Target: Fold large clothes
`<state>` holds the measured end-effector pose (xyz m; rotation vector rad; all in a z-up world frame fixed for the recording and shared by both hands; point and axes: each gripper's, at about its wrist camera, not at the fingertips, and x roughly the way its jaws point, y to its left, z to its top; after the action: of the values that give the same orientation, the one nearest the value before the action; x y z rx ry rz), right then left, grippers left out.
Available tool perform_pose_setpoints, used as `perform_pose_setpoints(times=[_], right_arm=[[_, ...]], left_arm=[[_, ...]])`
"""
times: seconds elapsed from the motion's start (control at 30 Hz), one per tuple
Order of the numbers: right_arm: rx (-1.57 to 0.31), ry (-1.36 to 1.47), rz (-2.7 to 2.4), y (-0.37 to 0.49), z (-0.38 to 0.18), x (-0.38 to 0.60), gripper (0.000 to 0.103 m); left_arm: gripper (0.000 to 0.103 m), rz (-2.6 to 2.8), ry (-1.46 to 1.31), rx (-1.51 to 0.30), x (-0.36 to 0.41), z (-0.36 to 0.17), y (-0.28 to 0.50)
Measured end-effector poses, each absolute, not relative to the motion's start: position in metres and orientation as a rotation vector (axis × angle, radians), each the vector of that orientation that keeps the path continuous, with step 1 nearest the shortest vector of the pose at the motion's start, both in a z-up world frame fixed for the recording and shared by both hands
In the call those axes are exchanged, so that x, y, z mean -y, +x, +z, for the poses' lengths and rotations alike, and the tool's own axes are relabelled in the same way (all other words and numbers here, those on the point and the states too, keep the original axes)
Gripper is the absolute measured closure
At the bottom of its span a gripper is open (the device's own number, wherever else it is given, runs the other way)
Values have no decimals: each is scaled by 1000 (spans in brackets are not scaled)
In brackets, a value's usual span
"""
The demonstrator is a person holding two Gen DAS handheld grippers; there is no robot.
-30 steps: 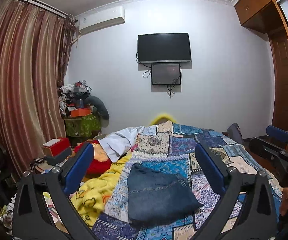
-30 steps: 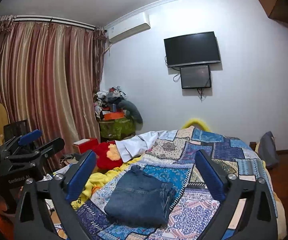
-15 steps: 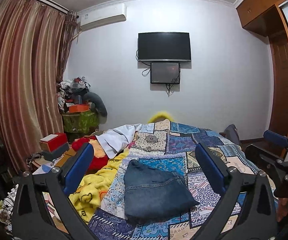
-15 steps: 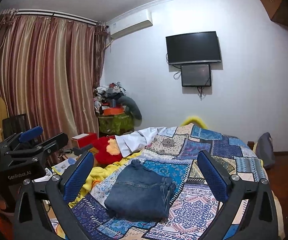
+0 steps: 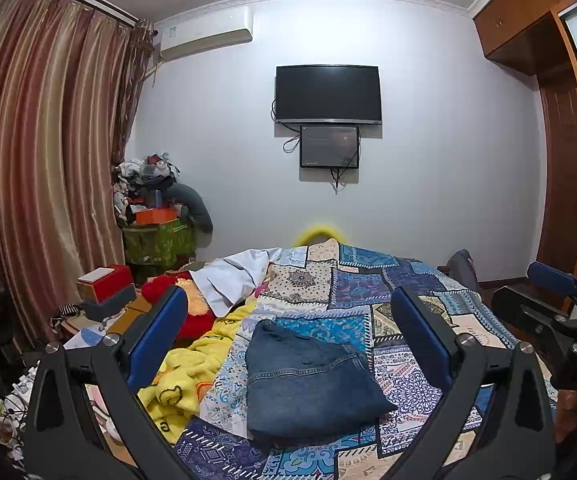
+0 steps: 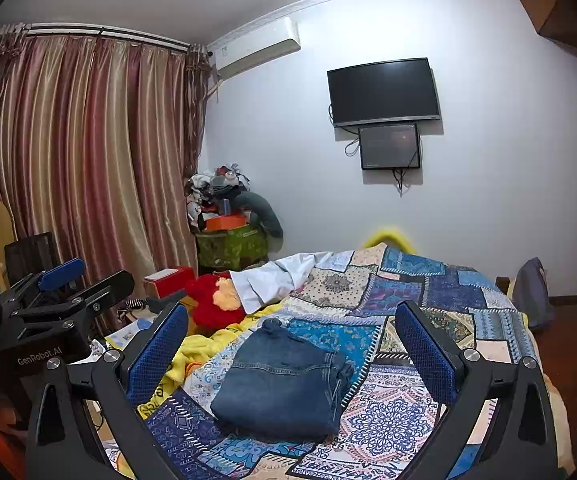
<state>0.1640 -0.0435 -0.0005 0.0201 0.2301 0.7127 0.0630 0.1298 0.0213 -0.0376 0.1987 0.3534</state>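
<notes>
Already folded, the dark-blue denim jeans bundle (image 5: 308, 384) lies untouched ahead and below, centred between the wide-apart jaws of the left gripper (image 5: 288, 332) and right gripper (image 6: 292, 336), neither clearly nearer.

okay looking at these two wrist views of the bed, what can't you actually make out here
- Folded jeans: inner layers hidden by the top layer, both views.
- Yellow object beyond the patchwork quilt: mostly hidden behind the quilt, left wrist view.
- Corner pile: items too small to identify.
- Red plush toy: partly covered by the white garment.
</notes>
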Motion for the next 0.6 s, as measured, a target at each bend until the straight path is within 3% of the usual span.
perform_pose_setpoints(times=[0.6], right_arm=[[-228,21,712,162,-1,44,0]], left_arm=[[0,357,-55,-198,-126,23,67]])
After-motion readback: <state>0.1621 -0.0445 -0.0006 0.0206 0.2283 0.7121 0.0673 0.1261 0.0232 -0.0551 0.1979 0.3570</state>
